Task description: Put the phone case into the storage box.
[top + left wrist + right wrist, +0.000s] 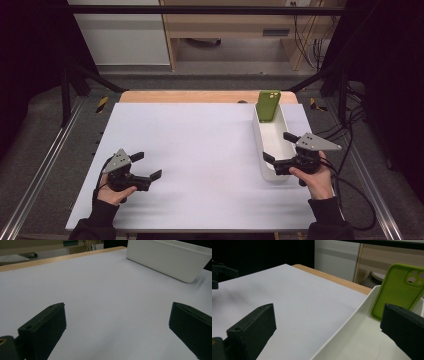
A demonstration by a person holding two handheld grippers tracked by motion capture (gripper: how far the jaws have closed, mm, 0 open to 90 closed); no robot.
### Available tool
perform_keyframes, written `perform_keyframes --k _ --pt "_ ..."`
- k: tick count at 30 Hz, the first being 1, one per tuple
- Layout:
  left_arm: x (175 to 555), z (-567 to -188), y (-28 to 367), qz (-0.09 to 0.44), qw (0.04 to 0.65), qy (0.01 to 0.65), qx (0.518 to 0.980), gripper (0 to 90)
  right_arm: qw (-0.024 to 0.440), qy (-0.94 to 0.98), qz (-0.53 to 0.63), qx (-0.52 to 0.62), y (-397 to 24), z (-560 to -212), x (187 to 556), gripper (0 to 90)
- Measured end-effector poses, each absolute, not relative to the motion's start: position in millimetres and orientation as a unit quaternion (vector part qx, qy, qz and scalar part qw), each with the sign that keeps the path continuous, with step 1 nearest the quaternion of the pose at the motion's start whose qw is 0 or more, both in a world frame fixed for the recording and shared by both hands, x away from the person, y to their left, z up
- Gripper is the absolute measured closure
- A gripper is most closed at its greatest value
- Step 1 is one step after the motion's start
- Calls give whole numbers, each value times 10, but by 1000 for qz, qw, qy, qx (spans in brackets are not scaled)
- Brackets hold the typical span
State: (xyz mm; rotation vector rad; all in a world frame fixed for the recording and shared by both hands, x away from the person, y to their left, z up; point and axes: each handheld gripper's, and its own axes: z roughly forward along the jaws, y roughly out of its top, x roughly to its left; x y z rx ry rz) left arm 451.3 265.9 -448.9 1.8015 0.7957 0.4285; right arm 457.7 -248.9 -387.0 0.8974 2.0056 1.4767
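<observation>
Phone case (268, 105): is being propped upright, long axis leaning on the far wall.
Tray (274, 171): is holding the case.
Right tongs (280, 148): are being held open, astride the tray's near end.
Left tongs (147, 166): are being held open.

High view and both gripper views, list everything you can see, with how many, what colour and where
phone case: one, green, propped upright against the far end of the bin
bin: one, white, long and narrow, on the right side of the table
table cover: one, pale lilac-white, spread over the table
table edge: one, light wood, along the far side of the cover
cabinet: one, light wood, on the floor beyond the table
cables: several, black, hanging by the cabinet
left gripper: one, black, open, above the near left of the cover
right gripper: one, black, open, astride the near end of the bin
</observation>
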Motion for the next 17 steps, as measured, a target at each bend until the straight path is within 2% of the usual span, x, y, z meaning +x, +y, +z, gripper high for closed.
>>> perform_keyframes --k 7,17 --pt "4506 -4484 2652 182 538 328 755 11 238 730 548 333 -2612 -4079 4475 6" --pt "4492 -4470 2644 185 539 323 755 11 242 717 556 344 -2760 -4182 4370 6"
